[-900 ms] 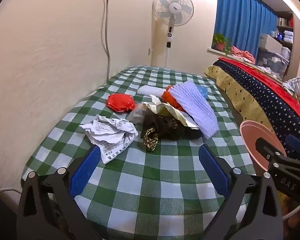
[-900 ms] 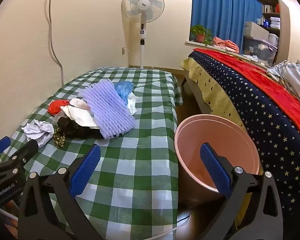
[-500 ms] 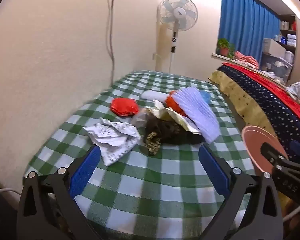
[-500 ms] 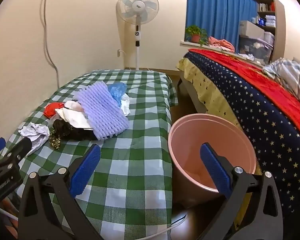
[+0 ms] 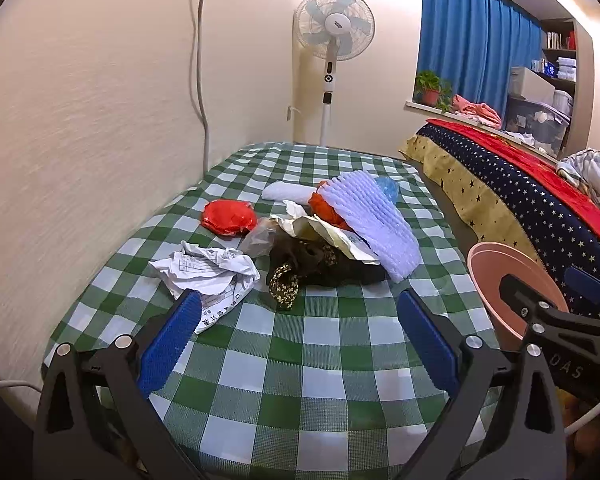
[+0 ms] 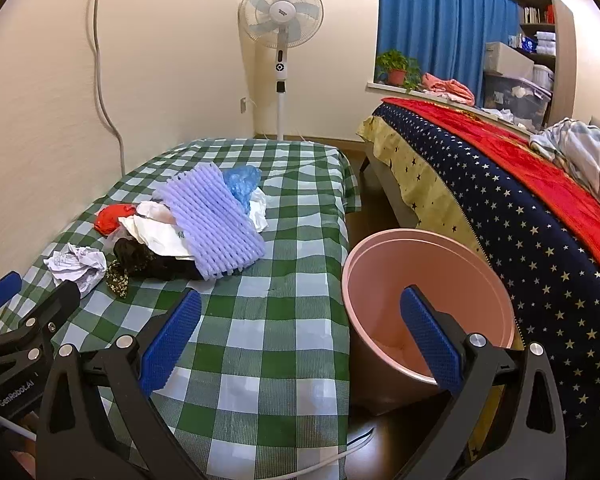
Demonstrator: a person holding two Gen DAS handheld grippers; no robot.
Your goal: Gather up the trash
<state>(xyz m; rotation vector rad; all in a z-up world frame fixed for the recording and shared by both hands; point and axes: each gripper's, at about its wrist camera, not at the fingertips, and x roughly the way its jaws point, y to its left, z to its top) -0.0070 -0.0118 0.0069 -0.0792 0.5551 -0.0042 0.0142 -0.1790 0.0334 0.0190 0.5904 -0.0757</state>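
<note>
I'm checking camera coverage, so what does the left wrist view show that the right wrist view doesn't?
Only the left wrist view shows the white roll behind the pile. Only the right wrist view shows inside the pink bin and the floor beside it. Both show the crumpled paper, purple foam net, red wrapper, fan and open tongs.

The foam net covers most of the orange bag beneath it; print on the crumpled paper beside is unreadable.
</note>
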